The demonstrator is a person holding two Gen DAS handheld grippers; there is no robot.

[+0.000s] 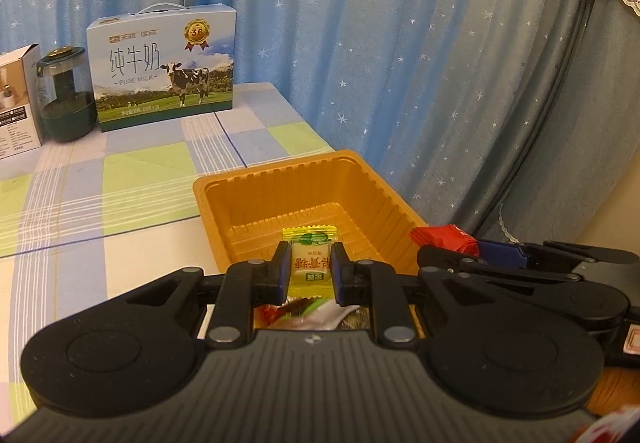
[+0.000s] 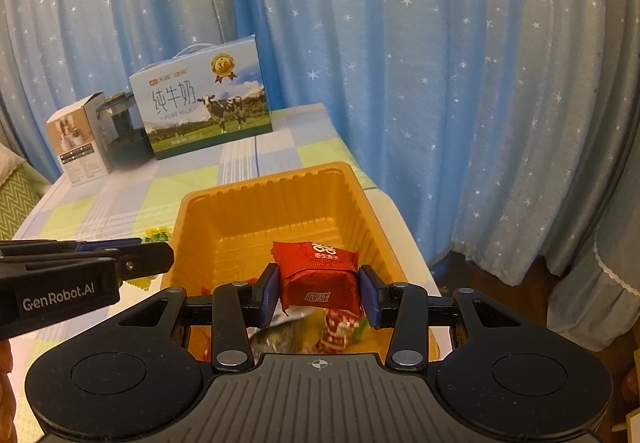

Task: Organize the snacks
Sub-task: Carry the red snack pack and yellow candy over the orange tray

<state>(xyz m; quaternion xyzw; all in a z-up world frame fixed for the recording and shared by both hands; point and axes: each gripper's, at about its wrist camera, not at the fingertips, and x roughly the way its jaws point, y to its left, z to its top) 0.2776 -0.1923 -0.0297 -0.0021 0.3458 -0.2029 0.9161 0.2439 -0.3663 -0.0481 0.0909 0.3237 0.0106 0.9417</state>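
Observation:
An orange plastic tray (image 1: 256,183) (image 2: 224,211) sits on the checked tablecloth, with loose wrapped snacks at its near end. My left gripper (image 1: 311,270) is shut on a small yellow wrapped candy (image 1: 310,261), held over the tray's near part. My right gripper (image 2: 319,293) is shut on a red wrapped snack (image 2: 318,271), also above the tray's near end. In the left wrist view the right gripper (image 1: 452,249) shows at the right beside the tray with the red snack (image 1: 444,237). In the right wrist view the left gripper (image 2: 160,251) reaches in from the left edge.
At the back of the table stand a milk carton box (image 1: 164,71) (image 2: 208,103), a dark glass jar (image 1: 66,95) and a small white box (image 2: 82,139). Blue star-patterned curtains (image 1: 400,43) hang close behind and to the right of the table.

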